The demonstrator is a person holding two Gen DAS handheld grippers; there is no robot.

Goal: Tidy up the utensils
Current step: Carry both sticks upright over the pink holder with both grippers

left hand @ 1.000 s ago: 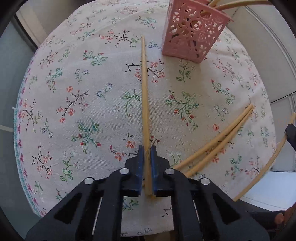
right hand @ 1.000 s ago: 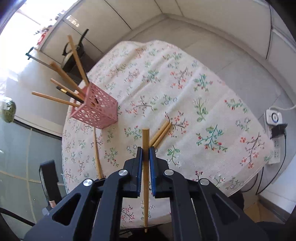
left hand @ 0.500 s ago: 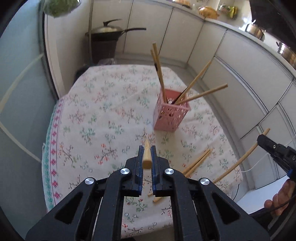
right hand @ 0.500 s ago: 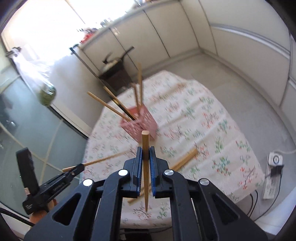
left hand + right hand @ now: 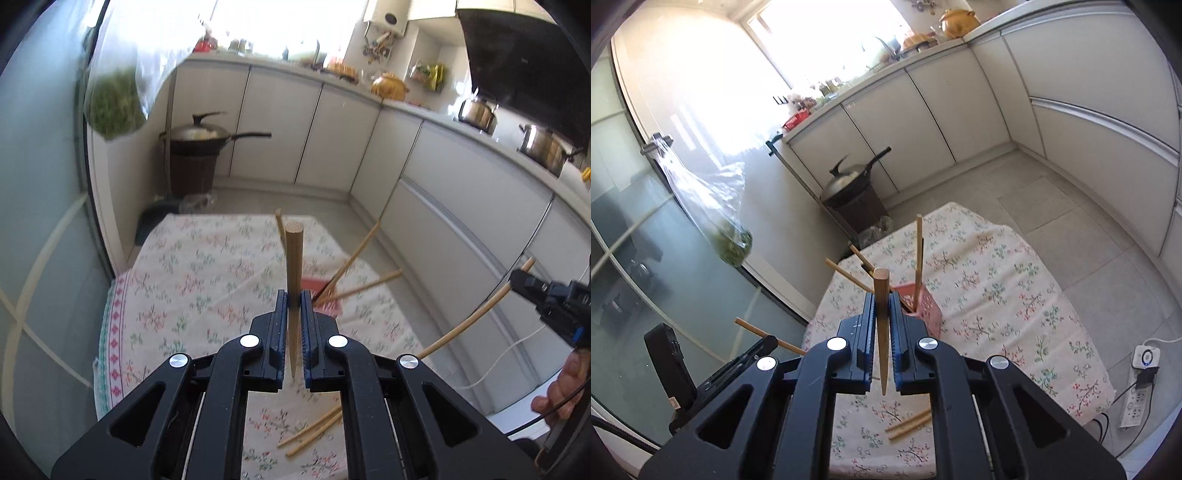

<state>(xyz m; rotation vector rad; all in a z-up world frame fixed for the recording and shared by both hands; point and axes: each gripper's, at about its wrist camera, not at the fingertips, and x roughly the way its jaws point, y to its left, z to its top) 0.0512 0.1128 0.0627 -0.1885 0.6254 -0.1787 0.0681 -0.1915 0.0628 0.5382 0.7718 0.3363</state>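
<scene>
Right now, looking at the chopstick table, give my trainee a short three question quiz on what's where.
1. True or false: the left tool is empty.
2. Where do the two loose chopsticks lie?
A. on the flowered tablecloth
B. on the floor
C. across the lidded pan
3. Fill in: the pink basket already holds several ____.

Key
1. False. It is shut on a chopstick, just as the right tool is shut on another chopstick.
2. A, at the table's near edge.
3. Chopsticks, leaning outward.
</scene>
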